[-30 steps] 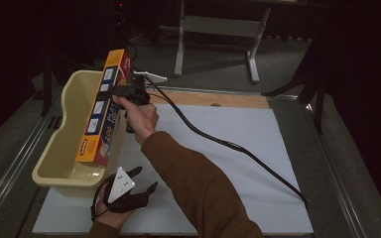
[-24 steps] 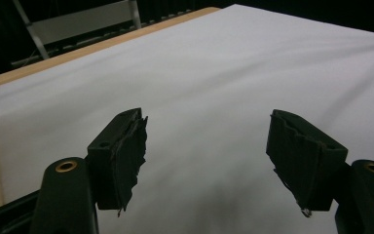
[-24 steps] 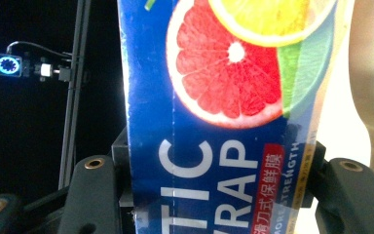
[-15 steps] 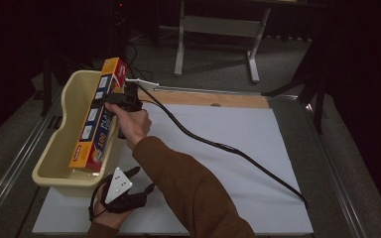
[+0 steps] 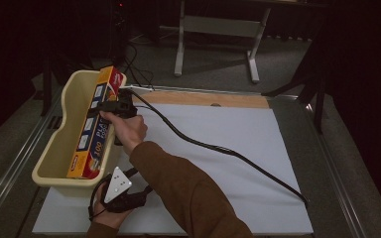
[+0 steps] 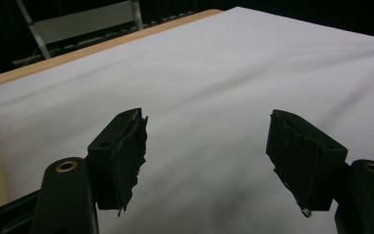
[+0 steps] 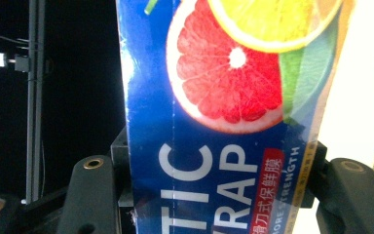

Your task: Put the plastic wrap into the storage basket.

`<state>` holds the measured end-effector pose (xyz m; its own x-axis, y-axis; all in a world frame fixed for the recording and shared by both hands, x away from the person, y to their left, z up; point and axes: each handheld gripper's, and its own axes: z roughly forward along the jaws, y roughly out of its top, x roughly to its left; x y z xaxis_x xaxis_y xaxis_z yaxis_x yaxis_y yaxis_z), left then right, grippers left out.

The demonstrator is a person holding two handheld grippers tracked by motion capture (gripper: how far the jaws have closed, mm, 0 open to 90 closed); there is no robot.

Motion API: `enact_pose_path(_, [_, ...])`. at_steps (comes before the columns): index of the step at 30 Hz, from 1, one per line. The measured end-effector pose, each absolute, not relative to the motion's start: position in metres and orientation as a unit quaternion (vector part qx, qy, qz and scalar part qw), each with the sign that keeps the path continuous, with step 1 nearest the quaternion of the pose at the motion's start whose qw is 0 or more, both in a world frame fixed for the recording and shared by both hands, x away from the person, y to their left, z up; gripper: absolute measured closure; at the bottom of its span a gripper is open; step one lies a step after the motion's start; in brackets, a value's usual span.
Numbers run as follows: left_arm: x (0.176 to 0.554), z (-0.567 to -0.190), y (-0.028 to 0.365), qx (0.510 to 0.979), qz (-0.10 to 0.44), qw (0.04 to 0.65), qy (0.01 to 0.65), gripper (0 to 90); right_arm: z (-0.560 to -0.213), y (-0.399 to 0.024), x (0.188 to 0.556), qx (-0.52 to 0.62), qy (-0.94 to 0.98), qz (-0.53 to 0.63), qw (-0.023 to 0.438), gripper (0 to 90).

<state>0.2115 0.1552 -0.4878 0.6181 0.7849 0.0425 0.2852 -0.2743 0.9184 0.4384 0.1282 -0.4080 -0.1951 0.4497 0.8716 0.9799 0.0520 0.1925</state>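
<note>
Firmly, right gripper clamped around plastic wrap box; left gripper wide, holding nothing.

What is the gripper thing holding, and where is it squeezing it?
The right hand-held gripper squeezes the plastic wrap box across its width near the upper end. The left hand-held gripper holds nothing.

Saw the plastic wrap box cropped by the right gripper view's top and bottom edges, lettering partly lost. Could not see the box's lower end behind the tub wall.
</note>
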Motion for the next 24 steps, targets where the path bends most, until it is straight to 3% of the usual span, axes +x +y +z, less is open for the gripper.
enact_pose_path(24, [0.212,-0.4877,0.1562,0.754,0.254,0.487,0.359,30.7,-0.4096,0.1288,0.4384,-0.561,-0.68,-0.364,0.301,35.1])
